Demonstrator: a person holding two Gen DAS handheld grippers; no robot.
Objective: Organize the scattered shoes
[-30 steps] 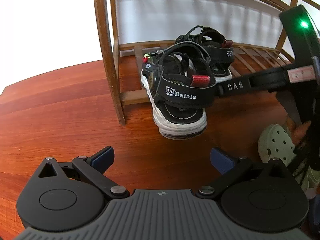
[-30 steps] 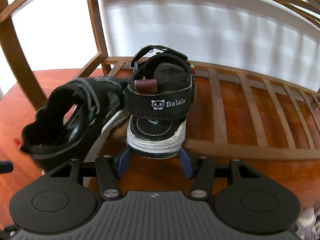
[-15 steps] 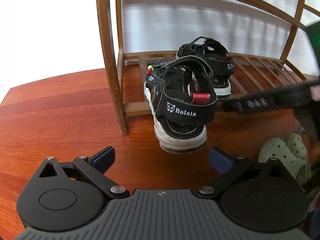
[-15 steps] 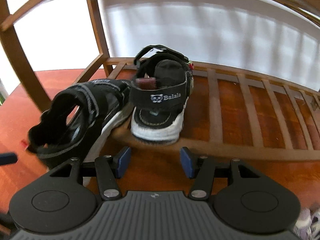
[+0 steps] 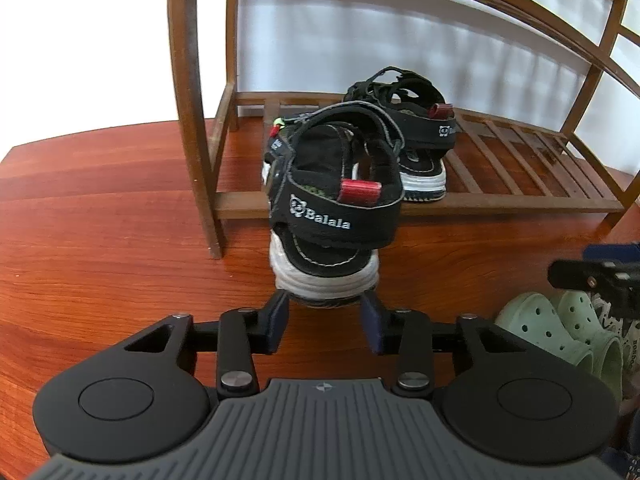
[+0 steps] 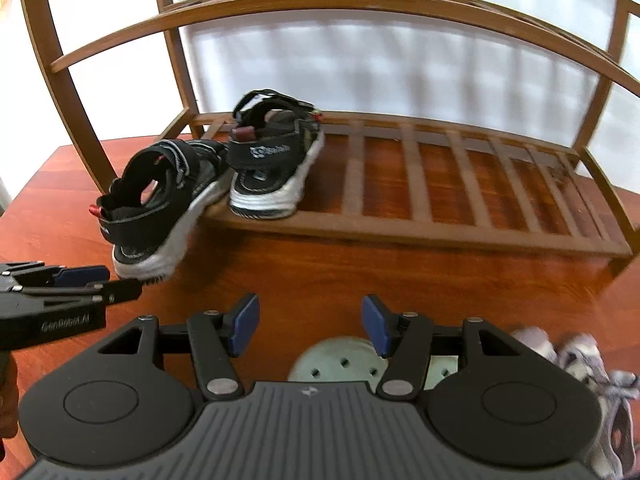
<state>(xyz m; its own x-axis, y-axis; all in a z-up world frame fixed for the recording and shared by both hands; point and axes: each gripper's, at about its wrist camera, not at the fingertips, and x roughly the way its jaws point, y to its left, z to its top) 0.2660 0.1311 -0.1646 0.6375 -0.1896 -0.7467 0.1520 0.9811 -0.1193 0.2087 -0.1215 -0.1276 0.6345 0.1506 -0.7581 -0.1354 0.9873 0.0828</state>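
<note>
At the rack's (image 5: 520, 200) front rail, the overhanging sandal's (image 5: 332, 208) heel is pinched by the left tongs (image 5: 326, 320); it should be pushed level beside its mate (image 5: 416, 136); the right tongs (image 6: 310, 322) are parted, empty

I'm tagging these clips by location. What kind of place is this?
Probably a home entryway: a wooden shoe rack on a wood floor, black sandals, green clogs nearby.
</note>
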